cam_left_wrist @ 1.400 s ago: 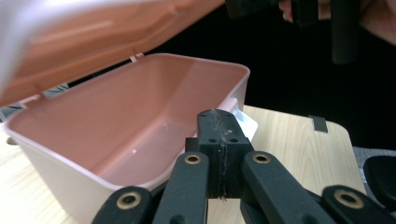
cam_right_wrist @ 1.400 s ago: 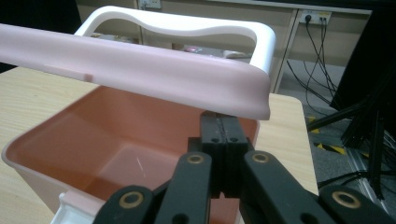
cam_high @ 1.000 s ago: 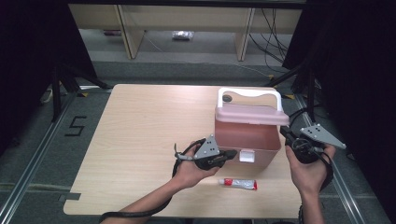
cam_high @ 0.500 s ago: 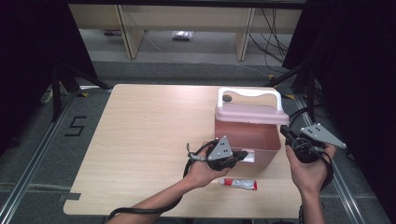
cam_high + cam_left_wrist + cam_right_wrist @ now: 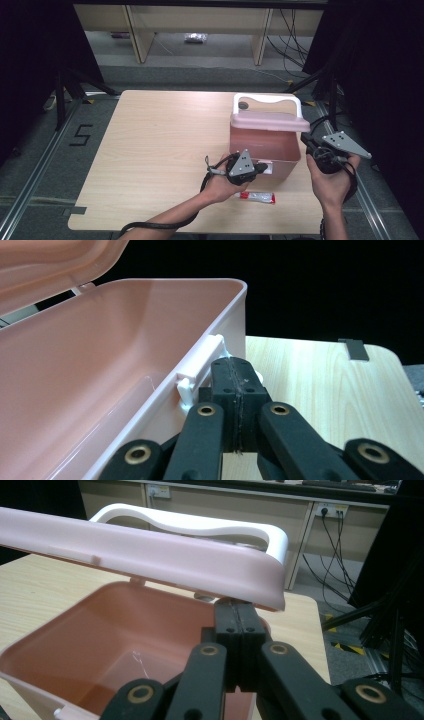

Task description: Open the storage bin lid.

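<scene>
Left claw (image 5: 260, 167), right claw (image 5: 306, 145): both closed.

A pale rounded-corner wooden table (image 5: 150, 150) is set on a grey floor (image 5: 200, 75). Beyond the table, light wooden shelving (image 5: 200, 22) is seen, flanked by black curtains (image 5: 375, 60).

The high view looks forward and down from above the person's side onto the pale wooden table (image 5: 150, 150). Each gripper view rides low and close behind its own black jaws — both share the open pink plastic box with a white handle (image 5: 265, 142) (image 5: 125, 370) (image 5: 125, 645).
</scene>
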Demonstrator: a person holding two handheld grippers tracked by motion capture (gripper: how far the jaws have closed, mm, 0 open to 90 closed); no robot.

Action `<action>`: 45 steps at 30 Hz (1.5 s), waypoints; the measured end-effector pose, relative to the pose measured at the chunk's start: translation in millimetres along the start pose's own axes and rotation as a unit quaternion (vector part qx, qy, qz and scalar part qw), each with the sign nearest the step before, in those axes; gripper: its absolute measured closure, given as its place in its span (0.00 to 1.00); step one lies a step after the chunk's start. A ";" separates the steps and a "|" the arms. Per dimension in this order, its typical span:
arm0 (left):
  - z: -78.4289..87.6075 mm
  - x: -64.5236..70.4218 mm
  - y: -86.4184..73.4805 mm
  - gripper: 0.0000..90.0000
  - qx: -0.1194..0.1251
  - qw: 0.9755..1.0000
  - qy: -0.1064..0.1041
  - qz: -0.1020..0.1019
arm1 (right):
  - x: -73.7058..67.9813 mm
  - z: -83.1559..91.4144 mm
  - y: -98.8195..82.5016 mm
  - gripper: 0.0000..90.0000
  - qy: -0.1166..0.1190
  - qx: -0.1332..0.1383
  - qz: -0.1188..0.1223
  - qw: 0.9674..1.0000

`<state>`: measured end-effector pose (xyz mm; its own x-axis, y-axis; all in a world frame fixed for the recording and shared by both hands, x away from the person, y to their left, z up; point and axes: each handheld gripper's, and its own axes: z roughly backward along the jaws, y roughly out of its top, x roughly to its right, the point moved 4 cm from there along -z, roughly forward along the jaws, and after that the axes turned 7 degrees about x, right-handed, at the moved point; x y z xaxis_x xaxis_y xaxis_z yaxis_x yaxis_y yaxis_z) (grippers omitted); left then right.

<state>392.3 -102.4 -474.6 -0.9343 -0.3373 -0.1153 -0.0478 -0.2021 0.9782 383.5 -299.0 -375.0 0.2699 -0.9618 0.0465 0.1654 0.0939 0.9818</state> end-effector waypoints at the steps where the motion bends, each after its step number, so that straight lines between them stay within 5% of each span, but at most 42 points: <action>1: 0.0 0.2 0.0 0.99 0.000 1.000 0.001 0.000 | -1.7 0.9 0.0 1.00 -0.002 -0.005 -0.012 1.000; 16: -0.3 2.8 -2.6 1.00 0.007 1.000 0.009 -0.008 | 0.0 -7.4 7.8 1.00 -0.007 0.014 0.000 1.000; 45: -0.8 2.5 -3.2 1.00 0.011 1.000 0.009 0.008 | -1.2 -33.9 24.6 1.00 -0.025 0.048 -0.003 0.999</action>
<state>390.4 -103.4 -478.2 -0.9282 -0.3578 -0.1022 -0.0400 -0.1770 0.9834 419.5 -286.8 -357.1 0.2220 -0.9739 0.0475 0.0739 0.0654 0.9951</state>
